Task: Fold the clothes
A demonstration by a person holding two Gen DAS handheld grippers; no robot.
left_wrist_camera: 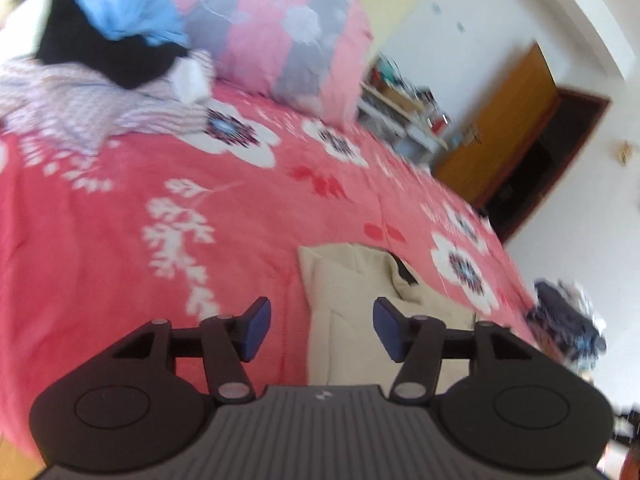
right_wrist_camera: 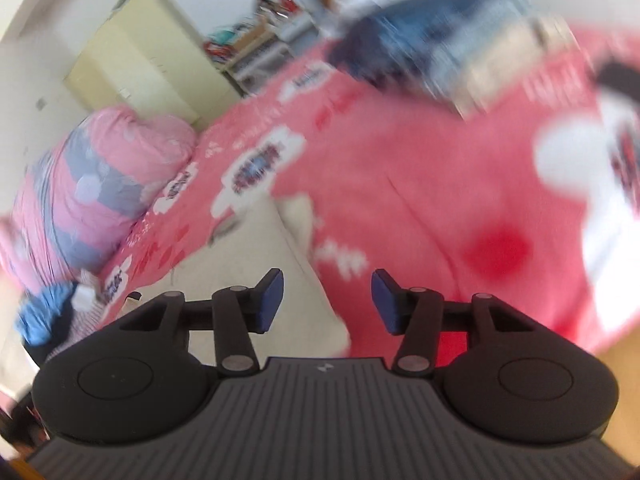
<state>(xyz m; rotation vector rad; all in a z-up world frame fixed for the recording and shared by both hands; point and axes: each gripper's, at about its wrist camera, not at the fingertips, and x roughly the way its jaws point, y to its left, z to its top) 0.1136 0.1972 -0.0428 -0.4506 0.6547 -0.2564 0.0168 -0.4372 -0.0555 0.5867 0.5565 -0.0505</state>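
1. The left gripper (left_wrist_camera: 322, 330) hangs over the bed with its jaws about half open and nothing between the blue pads (left_wrist_camera: 256, 330); it holds nothing and touches nothing
2. The right gripper (right_wrist_camera: 327, 302) is likewise about half open, its blue pads (right_wrist_camera: 270, 302) bare, with no cloth caught in them
3. A cream garment (left_wrist_camera: 356, 304) lies folded flat on the bedspread just under the left gripper, a thick soft cloth with straight folded edges and a dark patch at its far corner
4. From the right wrist view the same cream garment (right_wrist_camera: 256, 280) sits below and to the left of the open jaws, apart from them
5. The bedspread (left_wrist_camera: 120, 240) is a coral-pink cotton-looking sheet printed with white flowers, dark centres and white leaf sprigs
6. A heap of unfolded clothes (left_wrist_camera: 100, 60) sits well apart at the far end of the bed: a blue piece on top, a black one under it, a thin striped one spread below
7. Beside that heap stands a plump rolled quilt (left_wrist_camera: 288, 40) in pink and grey blocks
8. Another blurred pile of dark and blue clothes (right_wrist_camera: 420, 36) lies at the opposite edge of the bed
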